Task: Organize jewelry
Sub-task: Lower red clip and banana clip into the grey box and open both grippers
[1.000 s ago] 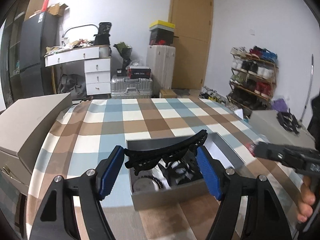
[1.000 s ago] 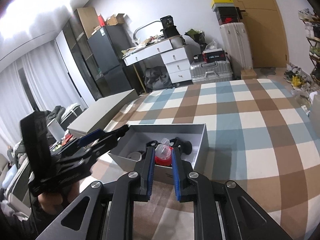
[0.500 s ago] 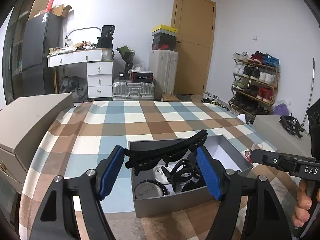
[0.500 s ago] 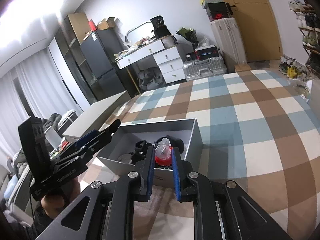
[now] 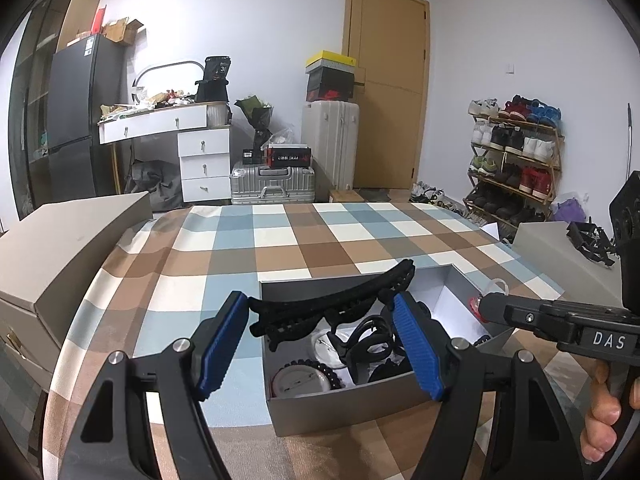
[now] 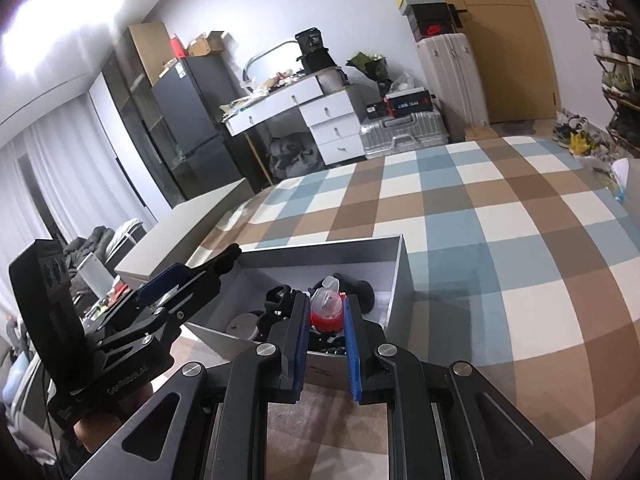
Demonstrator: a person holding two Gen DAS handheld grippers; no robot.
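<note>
Holding a long black plastic hair claw above the open grey cardboard box, left tool should lower before release; right tool grips a red-and-clear clip at box's 3 o'clock.

A: Right gripper closed on a small red and clear clip, held over the near end of the open grey box.

B: Inside the box?

A: Dark hair clips heaped behind the red one, plus a round pale disc toward the left.

B: And at the left edge?

A: Left gripper, carrying a long black hair claw whose tip reaches past the box's far-left corner. All above a checked tablecloth, brown, blue and white.
</note>
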